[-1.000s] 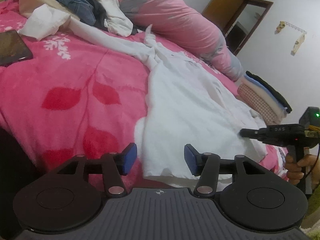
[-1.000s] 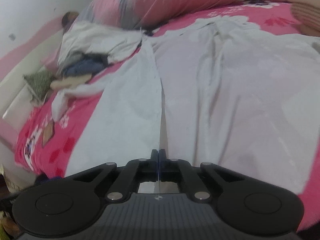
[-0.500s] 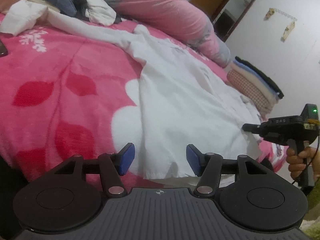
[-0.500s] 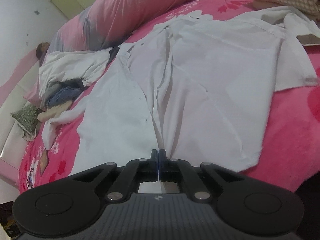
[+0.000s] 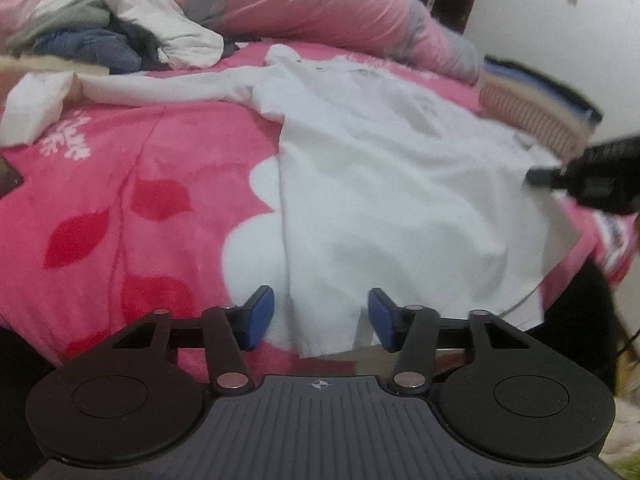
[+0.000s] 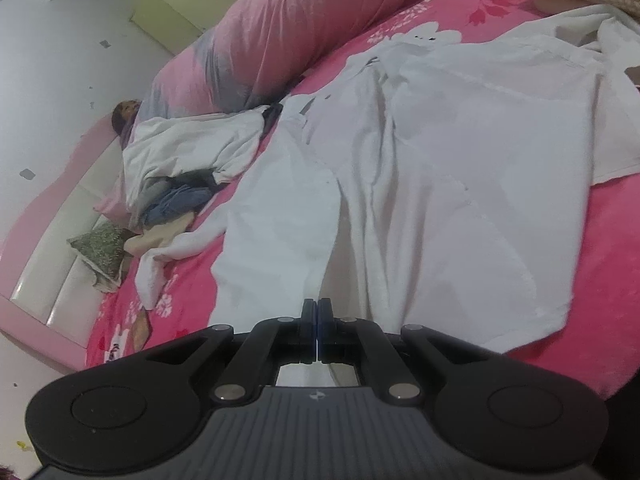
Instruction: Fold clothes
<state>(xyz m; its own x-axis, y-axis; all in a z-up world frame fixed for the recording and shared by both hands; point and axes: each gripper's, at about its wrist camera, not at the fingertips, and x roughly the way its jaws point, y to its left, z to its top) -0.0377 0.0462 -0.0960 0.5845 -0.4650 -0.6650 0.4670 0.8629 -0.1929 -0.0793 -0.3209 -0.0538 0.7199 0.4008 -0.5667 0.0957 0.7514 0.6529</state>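
Your white shirt (image 5: 384,184) lies spread on the pink bed (image 5: 132,200), body mostly flat, one long sleeve (image 5: 160,88) trailing away toward the pile of unfolded clothes (image 5: 100,36) near the bolster. A stack of folded clothes (image 5: 536,116) sits at the far edge of the bed.

Your right hand-held gripper (image 6: 317,330) has its fingers pressed together, with a thin line of white cloth running up from between them, so it appears to be pinching the shirt's near edge. In the left view it shows as a dark, blurred shape (image 5: 592,180) at the shirt's right side. Your left hand-held gripper (image 5: 318,318) stands with its blue pads wide apart, and a hem corner (image 5: 328,332) of the shirt lies right between them, not gripped.

By my reading, you are laying out and squaring the shirt at its lower edge, getting a second hold before a fold. That judgement is loose: the front panels lie parted and wrinkled, so it may as well be smoothing.

If you take the hem with the left, centre the corner between the pads and catch all layers. Keep the cloth taut between both grips so the body does not bunch, and mind the trailing sleeve; it will drag.
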